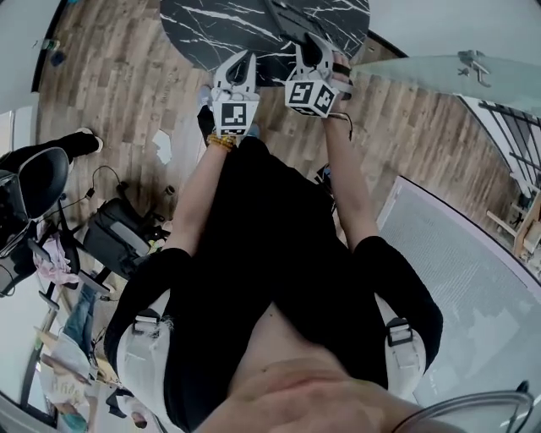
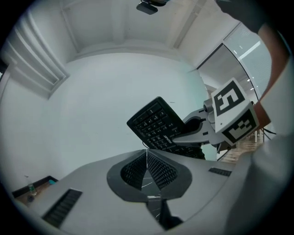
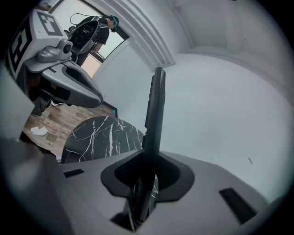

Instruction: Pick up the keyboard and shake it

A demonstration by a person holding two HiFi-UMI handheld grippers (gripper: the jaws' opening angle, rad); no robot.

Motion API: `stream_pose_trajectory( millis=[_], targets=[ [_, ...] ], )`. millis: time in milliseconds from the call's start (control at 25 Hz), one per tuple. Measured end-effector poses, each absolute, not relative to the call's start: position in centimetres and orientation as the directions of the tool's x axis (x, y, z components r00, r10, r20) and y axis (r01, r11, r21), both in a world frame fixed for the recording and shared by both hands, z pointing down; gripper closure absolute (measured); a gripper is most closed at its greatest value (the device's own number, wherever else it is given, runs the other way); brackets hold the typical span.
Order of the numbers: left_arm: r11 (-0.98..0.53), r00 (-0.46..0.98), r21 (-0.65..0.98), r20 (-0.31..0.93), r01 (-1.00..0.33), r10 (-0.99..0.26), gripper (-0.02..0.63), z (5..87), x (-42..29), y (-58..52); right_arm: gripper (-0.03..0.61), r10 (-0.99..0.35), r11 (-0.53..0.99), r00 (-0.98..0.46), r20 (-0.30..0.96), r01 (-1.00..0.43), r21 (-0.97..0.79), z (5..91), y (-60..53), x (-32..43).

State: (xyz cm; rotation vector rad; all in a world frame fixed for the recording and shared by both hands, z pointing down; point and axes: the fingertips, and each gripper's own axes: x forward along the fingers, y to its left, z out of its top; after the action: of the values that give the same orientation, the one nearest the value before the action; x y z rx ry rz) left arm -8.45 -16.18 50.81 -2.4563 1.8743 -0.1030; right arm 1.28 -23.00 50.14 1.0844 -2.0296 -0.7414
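Observation:
The black keyboard (image 2: 154, 124) is off the table and tilted, held by one end in my right gripper (image 2: 216, 126). In the right gripper view it stands edge-on (image 3: 154, 114), clamped between the jaws of that gripper (image 3: 148, 172). In the head view the keyboard (image 1: 292, 24) is a dark shape ahead of the right gripper (image 1: 314, 44), above the marble table (image 1: 211, 25). My left gripper (image 1: 241, 59) hangs just left of it, apart from the keyboard. Its pads (image 2: 158, 167) meet at the tip with nothing between them.
The round black marble table (image 3: 98, 133) lies below both grippers. Around it is wooden floor (image 1: 110, 93) with a scrap of paper (image 1: 162, 148). A black bag (image 1: 118, 237) and a chair (image 1: 34, 182) stand at the left. A pale wall lies ahead.

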Motion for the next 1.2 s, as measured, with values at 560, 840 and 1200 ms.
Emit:
stream_pose_trajectory(
  millis=[560, 840, 1200],
  targets=[
    [-0.231, 0.232, -0.110, 0.001, -0.967, -0.973, 0.599, 49.3, -10.3, -17.4, 0.505, -0.863, 0.505, -0.445, 0.239, -0.737, 0.448, 45.2, -26.0, 1.0],
    [-0.270, 0.278, -0.143, -0.035, -0.952, -0.960, 0.598, 46.6, -8.7, -18.7, 0.506, -0.883, 0.459, -0.453, 0.126, -0.888, 0.023, 40.0, -27.8, 5.1],
    [-0.311, 0.319, -0.145, -0.036, -0.939, -0.947, 0.599, 45.3, -7.2, -19.9, 0.506, -0.859, 0.446, -0.509, 0.063, -0.802, -0.398, 37.8, -29.4, 7.0]
  ],
)
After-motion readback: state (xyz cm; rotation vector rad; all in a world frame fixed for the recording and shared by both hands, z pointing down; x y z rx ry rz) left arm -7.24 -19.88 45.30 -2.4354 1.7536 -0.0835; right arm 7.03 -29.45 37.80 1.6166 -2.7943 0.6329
